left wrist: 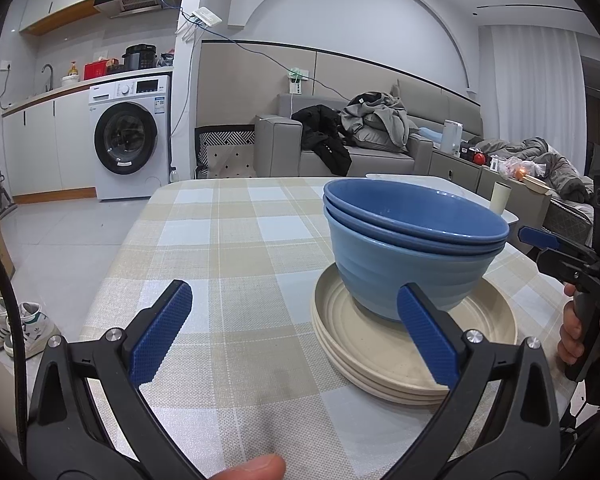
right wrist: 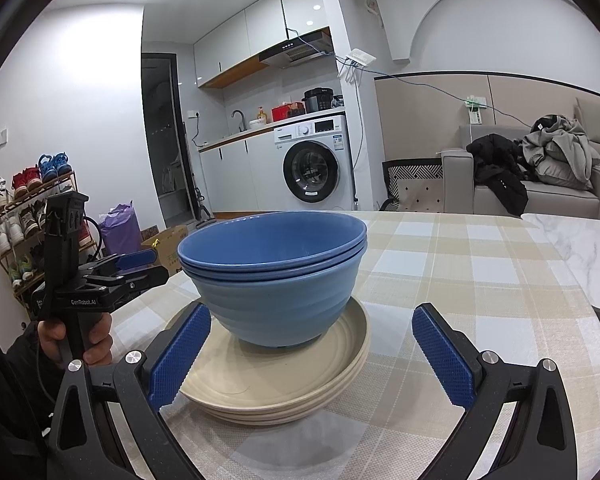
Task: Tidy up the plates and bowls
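Looking along the left gripper, its jaws are seen spread wide and empty; the nested blue bowls on the stacked cream plates lie just ahead, to the right.

From the right gripper, likewise wide open and empty, the stack is seen near, slightly left, about equally close to both.

White lettering "GenRobot.AI" stands on the black body of the left gripper; nothing else reads clearly.
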The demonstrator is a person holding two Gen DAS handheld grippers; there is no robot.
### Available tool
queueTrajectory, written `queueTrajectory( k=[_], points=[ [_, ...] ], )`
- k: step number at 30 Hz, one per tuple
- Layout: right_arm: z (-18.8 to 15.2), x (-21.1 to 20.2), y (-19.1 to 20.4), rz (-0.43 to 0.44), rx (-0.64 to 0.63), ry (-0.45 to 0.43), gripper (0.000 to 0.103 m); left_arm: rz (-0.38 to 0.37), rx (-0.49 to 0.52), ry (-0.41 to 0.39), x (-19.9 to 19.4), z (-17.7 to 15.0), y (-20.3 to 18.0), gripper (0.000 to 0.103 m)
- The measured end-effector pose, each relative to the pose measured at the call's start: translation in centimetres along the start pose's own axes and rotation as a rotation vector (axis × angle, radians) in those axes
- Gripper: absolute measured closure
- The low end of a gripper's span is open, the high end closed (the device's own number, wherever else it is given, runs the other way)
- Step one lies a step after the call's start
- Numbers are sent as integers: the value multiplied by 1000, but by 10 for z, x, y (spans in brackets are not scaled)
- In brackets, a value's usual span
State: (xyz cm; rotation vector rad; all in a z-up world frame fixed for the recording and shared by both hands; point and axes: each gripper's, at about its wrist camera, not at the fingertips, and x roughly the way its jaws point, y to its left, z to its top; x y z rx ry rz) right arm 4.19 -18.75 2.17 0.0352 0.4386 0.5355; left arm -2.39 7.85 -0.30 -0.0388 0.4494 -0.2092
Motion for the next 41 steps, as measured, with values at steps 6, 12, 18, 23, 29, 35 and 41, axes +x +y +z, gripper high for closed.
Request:
queueTrajectory(
  k=[6, 12, 18, 23, 29, 35, 41],
  points=[
    [0, 0, 0, 1, 1, -1, 0, 0, 0, 0, 0, 0, 0, 1],
    [0, 0, 1, 1, -1, 0, 0, 0, 0, 0, 0, -1, 0, 1],
    [-2, 1, 2, 3, -3, 2, 0, -1, 0, -1, 0, -1, 1, 1],
    [-2, 2, 3, 4, -1, 4, 0, -1, 0, -1, 0, -1, 1, 1],
    [-2, 2, 2, 5, -1, 4, 0, -1, -1, -1, 0, -1, 1, 1],
    [-2, 1, 2, 4, -1, 4, 0, -1, -2, -1, 0, -1, 1, 1],
    [-2, 1, 2, 4, -1, 4, 0, -1, -1, -2, 0, -1, 1, 1]
  ],
)
